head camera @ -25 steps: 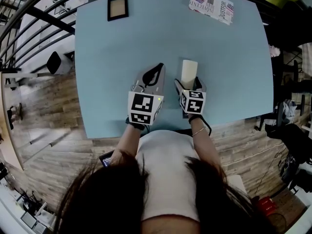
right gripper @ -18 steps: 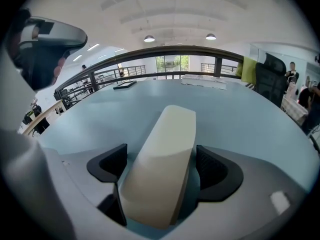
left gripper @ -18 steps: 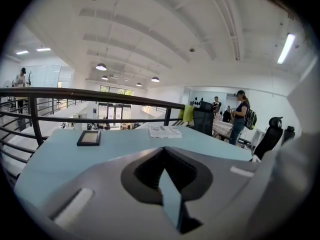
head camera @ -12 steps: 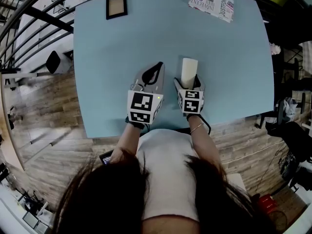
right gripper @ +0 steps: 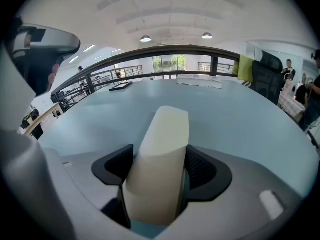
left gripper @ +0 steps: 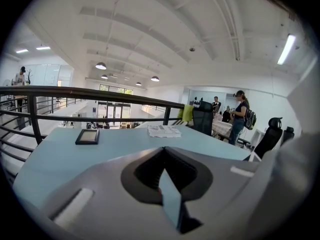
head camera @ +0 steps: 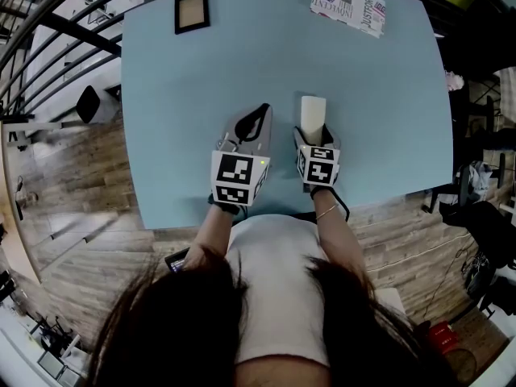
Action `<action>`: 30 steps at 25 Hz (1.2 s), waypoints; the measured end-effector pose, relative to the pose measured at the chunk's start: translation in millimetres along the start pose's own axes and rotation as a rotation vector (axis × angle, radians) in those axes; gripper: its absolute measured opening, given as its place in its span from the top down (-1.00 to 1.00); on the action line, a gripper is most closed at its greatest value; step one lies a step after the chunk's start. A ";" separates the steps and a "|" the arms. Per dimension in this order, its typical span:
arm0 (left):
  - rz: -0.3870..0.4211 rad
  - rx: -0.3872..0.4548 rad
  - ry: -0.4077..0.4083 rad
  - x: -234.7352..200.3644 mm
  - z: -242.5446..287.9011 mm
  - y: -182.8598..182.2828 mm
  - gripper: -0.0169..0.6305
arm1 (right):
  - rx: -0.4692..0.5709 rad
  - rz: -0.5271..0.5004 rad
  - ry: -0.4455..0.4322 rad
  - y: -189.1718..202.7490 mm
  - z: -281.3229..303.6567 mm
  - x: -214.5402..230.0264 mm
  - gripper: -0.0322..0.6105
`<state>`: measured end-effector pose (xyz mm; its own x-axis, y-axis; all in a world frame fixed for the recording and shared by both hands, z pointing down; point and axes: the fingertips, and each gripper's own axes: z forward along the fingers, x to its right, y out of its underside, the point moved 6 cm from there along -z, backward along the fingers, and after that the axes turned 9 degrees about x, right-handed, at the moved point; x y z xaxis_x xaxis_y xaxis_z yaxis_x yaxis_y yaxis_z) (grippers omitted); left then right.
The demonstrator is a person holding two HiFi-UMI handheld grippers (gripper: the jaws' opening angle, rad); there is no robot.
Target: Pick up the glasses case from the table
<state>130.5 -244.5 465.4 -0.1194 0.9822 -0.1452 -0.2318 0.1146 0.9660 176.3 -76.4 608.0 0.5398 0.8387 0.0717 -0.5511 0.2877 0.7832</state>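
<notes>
Two claws work low over the pale-blue worktop [head camera: 379,95], the left claw [head camera: 260,113] shut and empty at nine o'clock of the cream glasses case [head camera: 314,110], which lies flat toward the six o'clock edge. Its partner, the right claw [right gripper: 159,159], has just been closing its jaws, and both pads now meet the case's long sides, so the grasp looks nearly made. What remains, on this reading, is a firm squeeze and a straight lift.

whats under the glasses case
The blue table. The near end of the glasses case sits between the jaws of the right tool, which have just been closing, hiding what lies beneath.
</notes>
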 end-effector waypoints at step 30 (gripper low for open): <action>0.019 0.033 -0.040 1.9 -4.0 -10.8 0.77 | 0.094 0.100 -0.028 -23.5 -7.0 13.3 -0.07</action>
<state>128.9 -244.5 453.8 -0.0850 0.9893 -0.1188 -0.1976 0.1002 0.9751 192.0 -68.8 586.2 0.5034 0.8475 0.1685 -0.5418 0.1577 0.8256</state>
